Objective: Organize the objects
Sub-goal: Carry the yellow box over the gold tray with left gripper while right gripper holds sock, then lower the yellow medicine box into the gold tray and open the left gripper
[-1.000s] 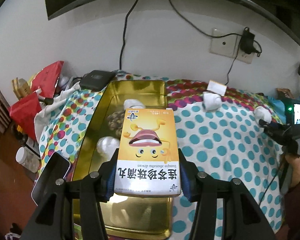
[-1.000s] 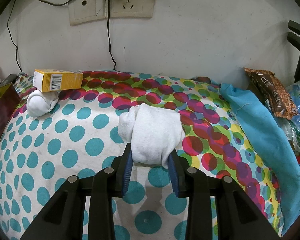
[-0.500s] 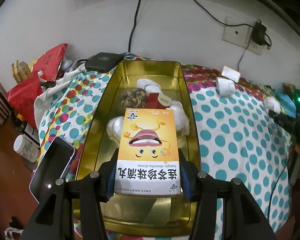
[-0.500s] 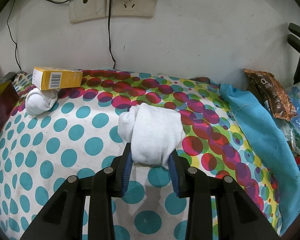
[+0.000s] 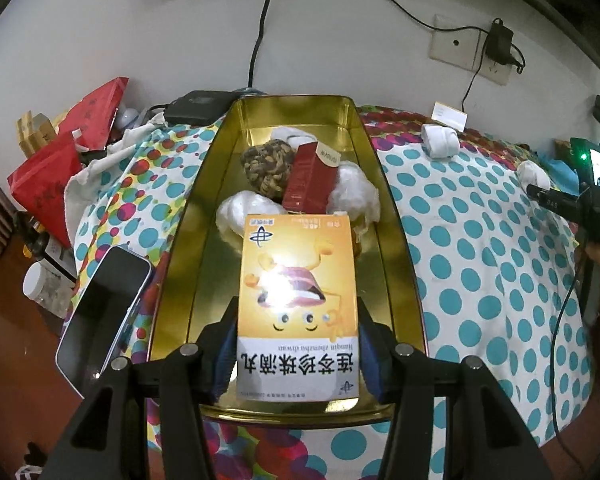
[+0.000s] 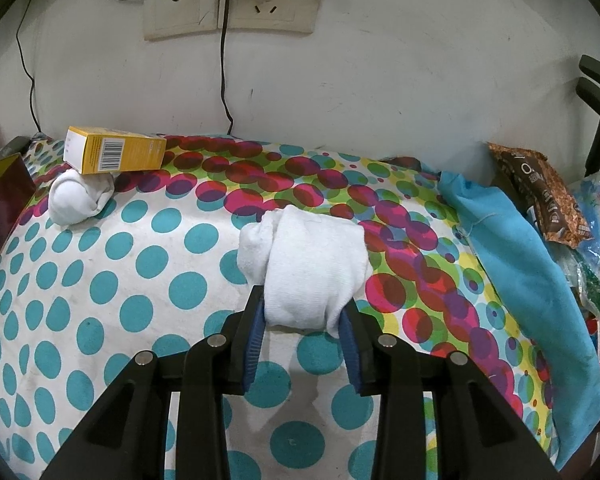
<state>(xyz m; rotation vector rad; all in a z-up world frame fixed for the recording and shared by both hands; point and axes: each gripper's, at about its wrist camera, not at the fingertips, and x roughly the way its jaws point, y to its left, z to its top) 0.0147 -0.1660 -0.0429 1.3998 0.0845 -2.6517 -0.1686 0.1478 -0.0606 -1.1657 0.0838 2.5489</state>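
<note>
Since a second earlier, your left gripper point(image 5: 298, 354) had drawn back along the gold tin tray point(image 5: 396, 248), so the whole tray showed, with the red box point(image 5: 310, 178) uncovered in its far half. That gripper was clamped on the yellow medicine box point(image 5: 298, 308), held flat above the near end of the tray with its printed face up. Only your left wrist view showed the tray's contents: the red box leaned between a brown patterned bundle point(image 5: 266, 168) and white sock rolls point(image 5: 354, 190). It also showed a smartphone point(image 5: 104, 312) lying just left of the tray, and your right hand's rig far to the right.

Your right gripper point(image 6: 302, 330) was little changed, closed on a rolled white sock point(image 6: 312, 264) that sat on the polka-dot cloth point(image 6: 140, 300) of the counter, fingers level and pointing at the wall. Only the right wrist view showed a blue cloth point(image 6: 520, 276) at the right edge, and a small yellow carton point(image 6: 114, 154) propped on another white sock roll point(image 6: 78, 198) near the wall.
</note>
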